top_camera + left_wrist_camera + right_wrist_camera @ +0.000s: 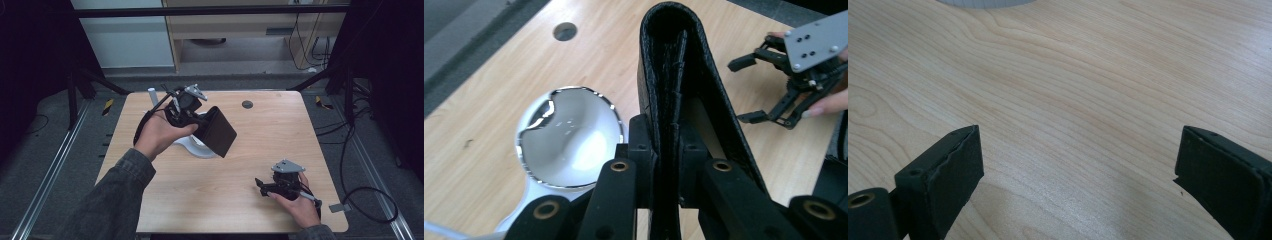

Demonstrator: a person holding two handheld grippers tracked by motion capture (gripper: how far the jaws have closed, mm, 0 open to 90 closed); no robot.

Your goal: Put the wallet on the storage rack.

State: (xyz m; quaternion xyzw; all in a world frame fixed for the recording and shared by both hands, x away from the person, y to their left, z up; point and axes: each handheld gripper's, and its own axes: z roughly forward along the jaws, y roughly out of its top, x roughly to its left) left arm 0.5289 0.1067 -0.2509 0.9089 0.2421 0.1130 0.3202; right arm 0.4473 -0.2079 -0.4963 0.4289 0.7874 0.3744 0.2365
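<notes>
A black folded leather wallet (218,132) hangs in the air over the left half of the wooden table (260,145), with my left gripper (201,121) shut on one end of it. In the left gripper view the wallet (674,75) stands edge-on between the jaws of the left gripper (663,165), its fold pointing away. Below it lies a white round mirror with a chrome rim (569,140), partly hidden under the wallet in the high view (196,147). My right gripper (262,186) rests low near the front right of the table, open and empty (1078,165).
A white upright post (152,94) stands at the back left of the table. A round grey hole (247,104) sits near the back edge. Cables (365,195) trail on the floor to the right. The right gripper (769,85) is in sight beyond the wallet.
</notes>
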